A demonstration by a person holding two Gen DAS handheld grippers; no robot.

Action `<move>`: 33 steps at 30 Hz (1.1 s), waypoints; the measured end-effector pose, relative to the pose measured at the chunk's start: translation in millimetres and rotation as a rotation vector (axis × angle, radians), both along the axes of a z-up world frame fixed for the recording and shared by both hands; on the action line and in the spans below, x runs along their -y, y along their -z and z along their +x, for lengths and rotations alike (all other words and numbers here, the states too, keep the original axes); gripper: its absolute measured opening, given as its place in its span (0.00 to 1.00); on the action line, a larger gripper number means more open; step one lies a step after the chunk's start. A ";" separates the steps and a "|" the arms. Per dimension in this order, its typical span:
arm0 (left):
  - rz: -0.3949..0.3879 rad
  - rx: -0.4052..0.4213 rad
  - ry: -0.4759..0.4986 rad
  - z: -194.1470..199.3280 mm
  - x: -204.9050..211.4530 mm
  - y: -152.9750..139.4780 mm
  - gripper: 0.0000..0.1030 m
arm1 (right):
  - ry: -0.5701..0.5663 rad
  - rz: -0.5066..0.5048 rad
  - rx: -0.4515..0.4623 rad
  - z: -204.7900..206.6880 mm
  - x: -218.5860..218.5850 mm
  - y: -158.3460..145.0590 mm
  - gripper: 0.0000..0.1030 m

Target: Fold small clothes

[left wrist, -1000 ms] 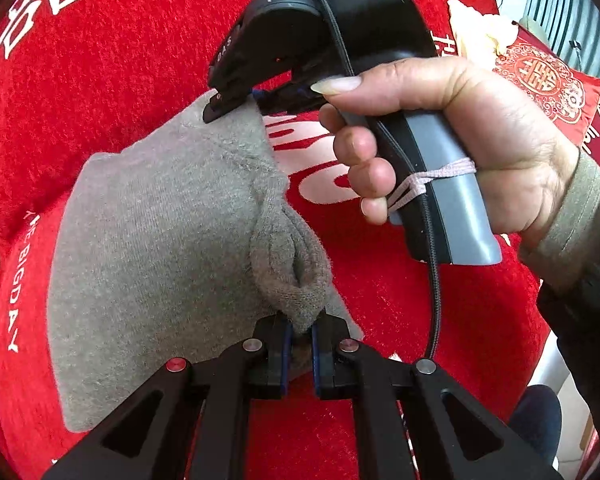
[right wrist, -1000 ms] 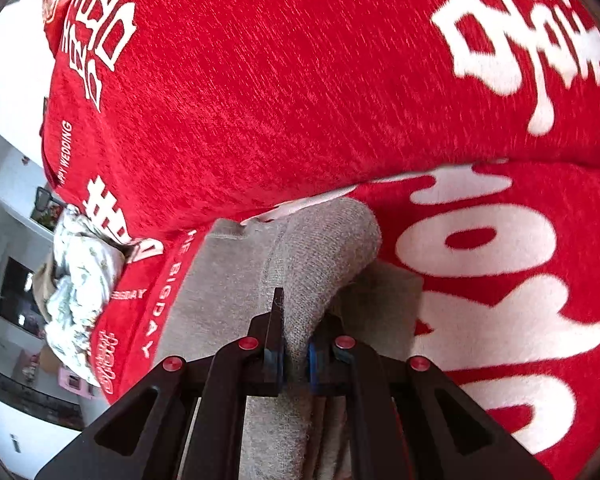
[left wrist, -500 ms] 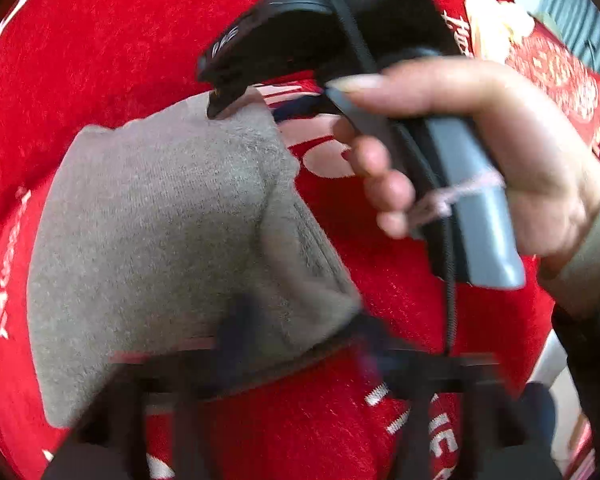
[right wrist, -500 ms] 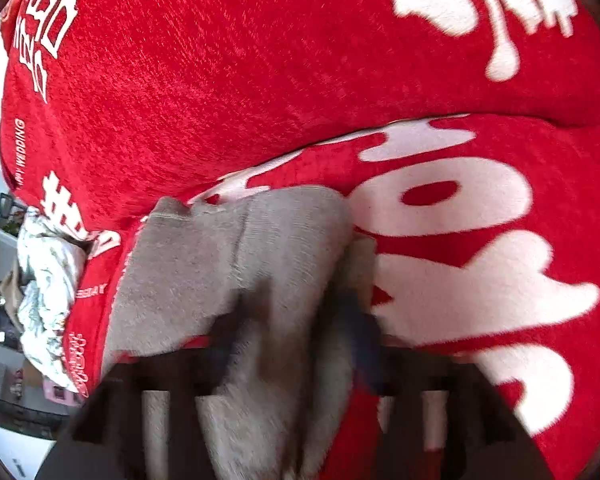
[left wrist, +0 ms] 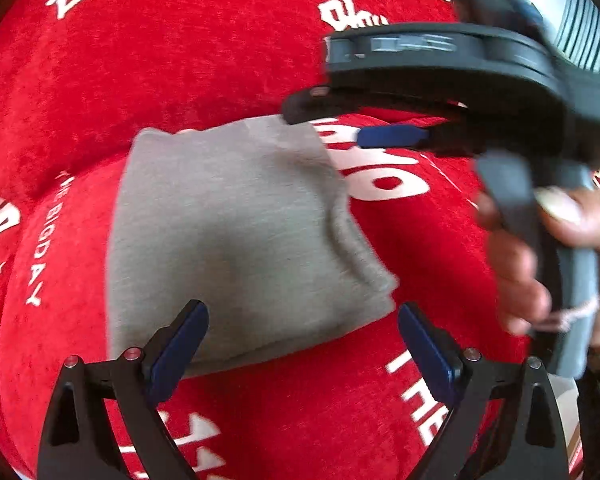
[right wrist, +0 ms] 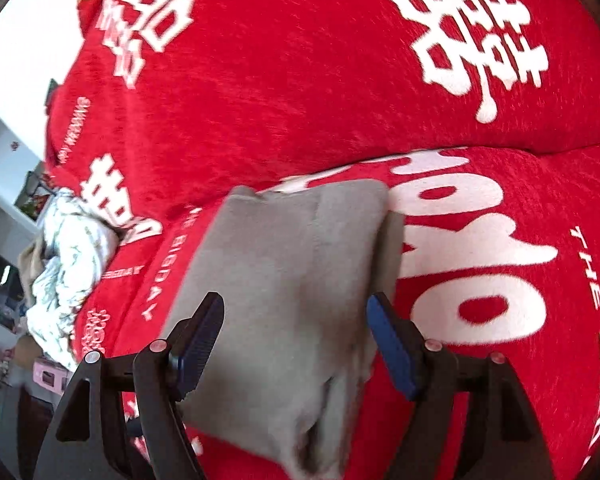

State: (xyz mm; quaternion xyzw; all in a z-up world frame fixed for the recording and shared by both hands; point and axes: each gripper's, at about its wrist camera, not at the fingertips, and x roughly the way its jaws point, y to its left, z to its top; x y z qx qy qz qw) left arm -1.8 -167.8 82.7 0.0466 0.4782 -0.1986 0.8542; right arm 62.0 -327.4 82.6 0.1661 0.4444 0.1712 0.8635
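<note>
A small grey knit garment (left wrist: pixel 236 240) lies folded flat on the red sofa cover (left wrist: pixel 180 60). My left gripper (left wrist: pixel 302 344) hovers at its near edge with the jaws opening wide; the cloth lies under the gap and neither pad (left wrist: pixel 180 344) presses it. In the right wrist view the same garment (right wrist: pixel 292 280) fills the middle. My right gripper (right wrist: pixel 296 340) stands over it, jaws opening, pads clear of the cloth. The left wrist view also shows the right gripper (left wrist: pixel 328 120) at the garment's far corner, held by a person's hand (left wrist: pixel 540 260).
The red cover (right wrist: pixel 300 80) carries large white lettering and rises into a backrest behind the garment. A crumpled white patterned cloth (right wrist: pixel 68 248) lies at the sofa's left end. Room furniture shows beyond the left edge.
Both grippers were shut on raised pinches of the grey garment. They have let go, opened wide and drawn back, and the garment has settled flat.
</note>
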 end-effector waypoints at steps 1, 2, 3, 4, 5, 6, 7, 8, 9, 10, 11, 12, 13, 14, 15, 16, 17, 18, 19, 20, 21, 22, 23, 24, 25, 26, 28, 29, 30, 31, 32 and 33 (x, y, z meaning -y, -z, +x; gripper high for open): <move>0.002 0.003 -0.009 -0.8 -7.1 -0.2 0.93 | -0.005 0.013 0.013 -8.7 -3.1 -2.6 0.76; 0.001 0.006 -0.023 -1.4 -14.9 -0.8 0.93 | -0.008 0.023 0.023 -15.6 -5.1 -4.0 0.76; 0.000 0.006 -0.036 -4.6 -22.2 0.4 0.93 | -0.013 0.032 0.031 -21.7 -7.3 -4.4 0.76; -0.001 0.005 -0.052 -3.9 -30.7 0.9 0.93 | -0.018 0.036 0.039 -28.9 -9.5 -4.4 0.76; -0.001 0.003 -0.065 -4.1 -37.6 1.7 0.93 | -0.019 0.038 0.046 -33.5 -10.6 -3.5 0.76; -0.001 0.002 -0.081 -4.4 -44.9 2.4 0.93 | -0.020 0.043 0.050 -39.7 -12.6 -1.7 0.76; 0.001 0.000 -0.099 -3.6 -53.2 4.3 0.93 | -0.024 0.053 0.051 -42.8 -13.8 0.2 0.76; 0.001 -0.003 -0.112 -3.5 -59.5 6.0 0.93 | -0.028 0.065 0.054 -47.9 -15.1 1.3 0.76; -0.001 -0.006 -0.129 -2.6 -67.7 7.4 0.93 | -0.034 0.077 0.058 -53.0 -17.1 2.5 0.76; -0.002 -0.007 -0.142 -0.4 -73.9 8.7 0.93 | -0.040 0.084 0.066 -59.1 -19.3 3.3 0.76; -0.003 -0.007 -0.157 0.9 -81.6 10.1 0.93 | -0.045 0.086 0.074 -63.5 -21.9 3.8 0.76; -0.006 -0.008 -0.168 3.2 -87.7 11.6 0.93 | -0.051 0.086 0.084 -68.4 -24.7 4.0 0.76; -0.008 -0.008 -0.182 4.7 -94.1 12.7 0.93 | -0.063 0.090 0.095 -73.8 -28.3 4.6 0.76; -0.006 -0.009 -0.195 6.1 -98.9 13.7 0.93 | -0.073 0.093 0.101 -77.5 -31.2 5.3 0.76; -0.004 -0.008 -0.205 6.4 -101.8 14.2 0.93 | -0.087 0.095 0.107 -80.6 -35.1 6.9 0.76; -0.001 -0.007 -0.220 8.4 -106.4 16.0 0.93 | -0.102 0.095 0.111 -83.1 -39.4 9.0 0.76; -0.001 -0.008 -0.232 11.2 -110.2 18.8 0.93 | -0.114 0.093 0.111 -84.5 -43.2 11.1 0.76; 0.000 -0.012 -0.241 12.6 -111.7 21.2 0.93 | -0.126 0.090 0.111 -85.7 -47.4 13.2 0.76; 0.000 -0.017 -0.247 14.3 -113.3 23.8 0.93 | -0.141 0.084 0.111 -86.5 -51.4 16.1 0.76; 0.003 -0.022 -0.252 16.7 -114.1 27.3 0.93 | -0.152 0.075 0.109 -86.9 -55.0 18.4 0.76; 0.008 -0.026 -0.255 19.2 -114.6 30.4 0.93 | -0.159 0.061 0.107 -86.2 -57.7 21.8 0.76; 0.018 -0.030 -0.258 22.0 -114.3 35.3 0.93 | -0.151 0.045 0.099 -84.4 -57.5 26.6 0.76; 0.024 -0.033 -0.259 22.9 -113.6 37.6 0.93 | -0.135 0.034 0.090 -82.4 -54.8 30.9 0.76; 0.032 -0.039 -0.261 25.0 -113.3 42.4 0.93 | -0.110 0.024 0.074 -80.0 -49.3 36.7 0.76; 0.036 -0.044 -0.262 26.4 -113.7 45.9 0.93 | -0.073 0.021 0.057 -77.2 -41.2 43.1 0.76; 0.036 -0.053 -0.264 28.1 -114.3 50.6 0.93 | -0.031 0.024 0.035 -75.1 -30.7 50.6 0.74; 0.030 -0.073 -0.262 30.8 -115.3 59.6 0.93 | -0.011 0.083 0.027 -76.2 -15.3 60.2 0.71; 0.033 -0.082 -0.262 31.6 -115.3 63.8 0.93 | -0.009 0.098 0.034 -78.5 -11.7 60.6 0.71; 0.034 -0.085 -0.260 31.9 -115.4 65.5 0.94 | -0.009 0.092 0.041 -81.3 -11.0 58.4 0.71; 0.030 -0.085 -0.260 31.3 -115.9 64.2 0.93 | -0.014 0.070 0.051 -84.4 -12.9 54.0 0.72; 0.018 -0.086 -0.260 30.6 -116.7 60.2 0.93 | -0.014 0.039 0.066 -87.7 -15.7 48.4 0.73; -0.006 -0.076 -0.256 29.9 -117.6 53.6 0.93 | -0.014 0.011 0.088 -91.0 -18.7 42.1 0.73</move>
